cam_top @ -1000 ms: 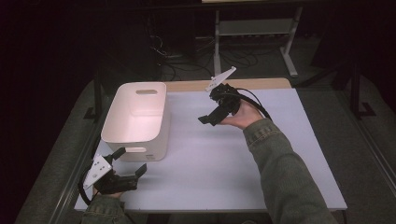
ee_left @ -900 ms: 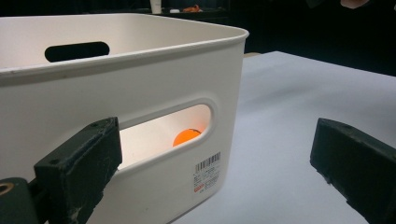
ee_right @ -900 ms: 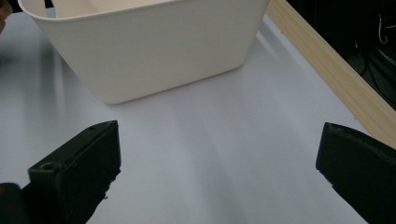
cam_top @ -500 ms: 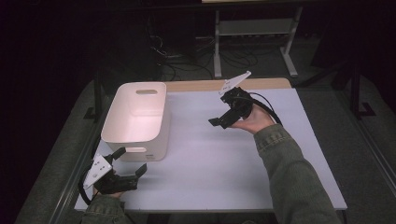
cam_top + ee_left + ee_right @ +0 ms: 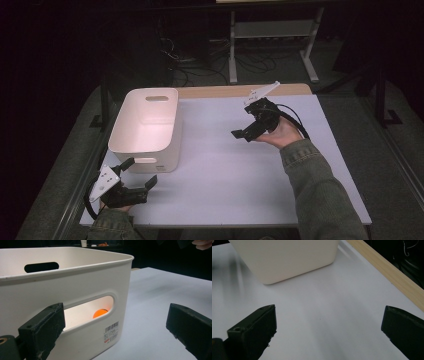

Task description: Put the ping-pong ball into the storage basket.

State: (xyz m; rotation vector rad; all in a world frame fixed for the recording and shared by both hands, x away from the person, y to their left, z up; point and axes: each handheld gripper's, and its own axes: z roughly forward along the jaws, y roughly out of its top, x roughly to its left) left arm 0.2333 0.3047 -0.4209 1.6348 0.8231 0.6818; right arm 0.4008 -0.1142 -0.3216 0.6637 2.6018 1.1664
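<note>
Orange ball (image 5: 100,313) sits inside the white bin (image 5: 150,125), low on its floor, seen through the handle slot of the near wall from the left gripper view. I judge the deposit done: ball is in, nothing else lies loose on the surface (image 5: 225,175) that I can see. What is left, as I read it, is only to clear both hands from the bin, or to fetch another item if one exists beyond the frame.

Left tongs (image 5: 139,175): jaws wide apart, holding nothing, resting low at the near left corner of the surface, just beside the bin's near wall but not touching it.

Right tongs (image 5: 250,131): jaws also wide apart, empty, held above the surface to the right of the bin and well apart from it. Right gripper view looks down on bare white surface, with the bin's corner and the wooden far edge (image 5: 387,272) beyond.
</note>
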